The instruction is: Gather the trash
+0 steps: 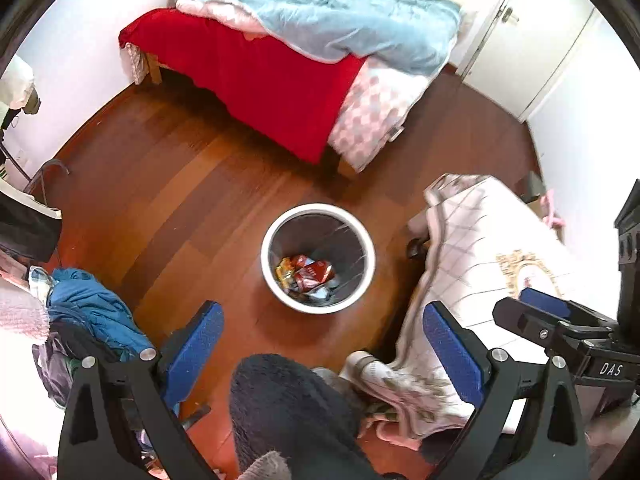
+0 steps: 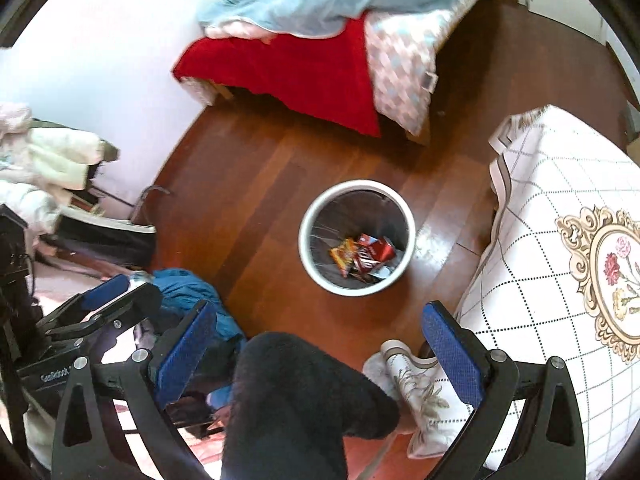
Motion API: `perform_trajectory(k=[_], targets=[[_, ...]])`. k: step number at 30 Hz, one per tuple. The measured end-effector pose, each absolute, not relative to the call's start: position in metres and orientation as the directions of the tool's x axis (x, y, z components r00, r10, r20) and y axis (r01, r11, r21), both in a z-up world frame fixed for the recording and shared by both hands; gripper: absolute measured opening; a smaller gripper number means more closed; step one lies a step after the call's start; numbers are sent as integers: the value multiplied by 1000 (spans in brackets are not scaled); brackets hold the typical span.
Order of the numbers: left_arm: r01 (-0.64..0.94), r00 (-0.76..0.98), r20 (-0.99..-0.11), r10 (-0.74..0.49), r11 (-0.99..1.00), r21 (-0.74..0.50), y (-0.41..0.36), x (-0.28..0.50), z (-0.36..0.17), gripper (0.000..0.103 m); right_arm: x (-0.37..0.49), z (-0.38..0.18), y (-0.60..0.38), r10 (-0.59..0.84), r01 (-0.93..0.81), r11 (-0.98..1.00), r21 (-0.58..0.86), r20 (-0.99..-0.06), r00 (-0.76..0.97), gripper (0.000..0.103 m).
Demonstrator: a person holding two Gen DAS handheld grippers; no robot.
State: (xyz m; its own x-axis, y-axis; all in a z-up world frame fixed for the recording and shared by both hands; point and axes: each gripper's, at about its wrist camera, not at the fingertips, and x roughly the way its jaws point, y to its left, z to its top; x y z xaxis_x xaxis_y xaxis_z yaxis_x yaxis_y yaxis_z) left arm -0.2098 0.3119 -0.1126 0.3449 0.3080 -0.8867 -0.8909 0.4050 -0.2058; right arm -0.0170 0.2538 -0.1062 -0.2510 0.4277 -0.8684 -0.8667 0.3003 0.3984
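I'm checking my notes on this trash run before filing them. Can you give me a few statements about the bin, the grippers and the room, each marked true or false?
1. The bin stands upright on the wooden floor. True.
2. The bin is empty. False: wrappers lie at its bottom.
3. The left gripper holds a wrapper. False: its jaws are wide open with nothing between them.
4. The right gripper is open and empty too. True.
5. A red blanket hangs over the side of the bed. True.

Left gripper [image 1: 322, 346] and right gripper [image 2: 320, 344]: jaws spread wide, empty, side by side.
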Motion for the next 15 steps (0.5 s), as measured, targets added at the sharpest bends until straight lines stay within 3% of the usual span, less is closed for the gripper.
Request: perform_trajectory(k=[15], targets=[[-844,448,-837,314,457,-281,277,-219,-39,102,-32,-23,232,467,-870,167,464,-814,-345,103]])
